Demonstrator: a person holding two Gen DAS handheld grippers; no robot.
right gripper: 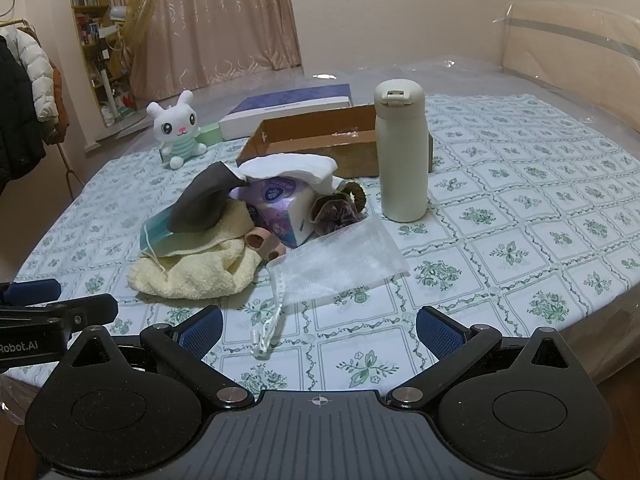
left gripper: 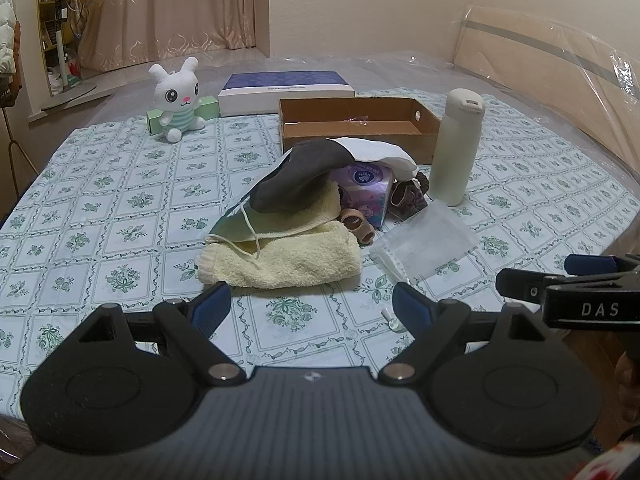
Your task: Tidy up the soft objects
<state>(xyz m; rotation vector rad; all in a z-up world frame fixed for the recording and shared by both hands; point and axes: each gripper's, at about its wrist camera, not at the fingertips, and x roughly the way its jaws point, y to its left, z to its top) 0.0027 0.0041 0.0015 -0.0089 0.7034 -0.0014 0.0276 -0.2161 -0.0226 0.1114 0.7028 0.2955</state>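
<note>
In the middle of the tabletop (left gripper: 120,208), ahead of the empty, spread-jawed left tool (left gripper: 310,312) and right tool (right gripper: 318,330), the limp cream towel (left gripper: 288,258) likely wants a pinch at its rolled edge, the dark cloth (left gripper: 300,178) at a corner, the flimsy mesh pouch (right gripper: 340,256) anywhere.

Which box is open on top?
The brown cardboard box behind the pile; it has no lid. The blue-and-white flat box and small green box are closed.

Plain cream walls (left gripper: 360,8) fill the upper frame; beige patterned curtains (left gripper: 168,12) hang upper left, beside a crowded bookshelf (right gripper: 86,4) and hanging coats (right gripper: 24,92).
</note>
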